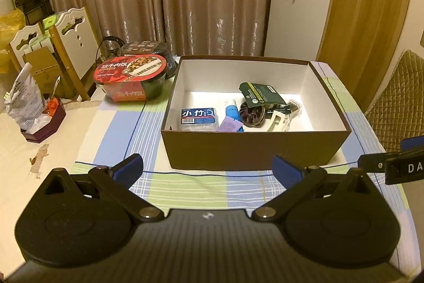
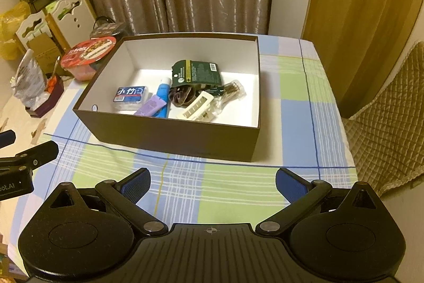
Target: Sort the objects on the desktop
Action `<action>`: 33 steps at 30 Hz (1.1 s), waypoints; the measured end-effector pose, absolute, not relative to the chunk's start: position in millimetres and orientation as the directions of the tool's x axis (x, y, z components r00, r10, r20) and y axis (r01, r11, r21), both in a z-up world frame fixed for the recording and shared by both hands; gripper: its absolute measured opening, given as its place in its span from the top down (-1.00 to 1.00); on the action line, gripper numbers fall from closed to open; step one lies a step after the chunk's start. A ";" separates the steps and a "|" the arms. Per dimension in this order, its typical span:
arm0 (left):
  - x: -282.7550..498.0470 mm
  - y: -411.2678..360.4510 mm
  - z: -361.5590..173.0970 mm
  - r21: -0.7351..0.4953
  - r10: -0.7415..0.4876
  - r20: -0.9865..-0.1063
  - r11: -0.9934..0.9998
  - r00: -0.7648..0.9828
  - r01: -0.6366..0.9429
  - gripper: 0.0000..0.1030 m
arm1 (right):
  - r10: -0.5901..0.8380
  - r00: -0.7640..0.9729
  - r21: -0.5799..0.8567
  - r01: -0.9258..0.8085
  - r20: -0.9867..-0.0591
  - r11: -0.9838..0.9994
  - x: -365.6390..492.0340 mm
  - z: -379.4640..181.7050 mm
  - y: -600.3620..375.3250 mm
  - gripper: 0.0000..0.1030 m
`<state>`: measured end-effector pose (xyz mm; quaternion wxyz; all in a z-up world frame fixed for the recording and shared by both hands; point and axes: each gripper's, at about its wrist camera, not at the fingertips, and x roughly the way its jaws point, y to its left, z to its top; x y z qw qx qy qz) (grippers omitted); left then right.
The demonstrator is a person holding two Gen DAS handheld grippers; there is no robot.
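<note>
A brown box (image 1: 238, 150) (image 2: 169, 137) with white inside walls stands on the checked tablecloth (image 1: 190, 187). In it lie a blue tissue pack (image 1: 198, 116) (image 2: 130, 94), a blue tube (image 2: 163, 94), a purple packet (image 2: 151, 105), a brown scrunchie (image 1: 251, 113), a cream hair clip (image 2: 197, 105) and a dark green card pack (image 1: 261, 94) (image 2: 196, 72). My left gripper (image 1: 208, 169) hovers open in front of the box, holding nothing. My right gripper (image 2: 213, 183) is open and empty too, short of the box's near wall.
A red instant-meal bowl (image 1: 132, 77) (image 2: 87, 55) with a dark one behind it sits left of the box. A purple tray with a white bag (image 1: 31, 108) stands further left. White chairs (image 1: 71, 41) and curtains are behind. A quilted chair (image 2: 392, 108) stands to the right.
</note>
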<state>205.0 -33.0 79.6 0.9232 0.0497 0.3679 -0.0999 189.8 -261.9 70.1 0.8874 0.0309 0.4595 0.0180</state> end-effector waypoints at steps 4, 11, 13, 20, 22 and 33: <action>202.2 -30.7 80.0 0.018 -0.142 -0.688 0.977 0.712 0.212 -0.98 | 0.062 0.575 0.067 -0.013 -0.816 0.998 189.9 68.9 -256.8 -0.99; 203.4 -24.8 77.2 0.018 -0.142 -0.698 0.976 0.702 0.215 -0.98 | 0.057 0.571 0.061 -0.012 -0.819 0.998 189.1 68.5 -249.1 -0.99; 204.8 -23.9 77.1 0.020 -0.145 -0.699 0.975 0.700 0.221 -0.98 | 0.049 0.574 0.058 -0.002 -0.817 0.998 189.3 69.4 -249.0 -0.99; 212.2 -24.4 75.5 0.013 -0.171 -0.701 0.968 0.693 0.252 -0.98 | 0.025 0.574 0.051 0.030 -0.819 0.998 191.2 70.7 -247.8 -0.99; 214.9 -25.3 74.6 0.009 -0.181 -0.701 0.965 0.689 0.263 -0.98 | 0.018 0.571 0.048 0.037 -0.821 0.998 191.5 70.3 -247.4 -0.99; 230.2 -28.0 68.2 -0.010 -0.214 -0.709 0.956 0.672 0.294 -0.98 | -0.018 0.558 0.025 0.071 -0.830 0.997 195.8 68.0 -248.9 -0.99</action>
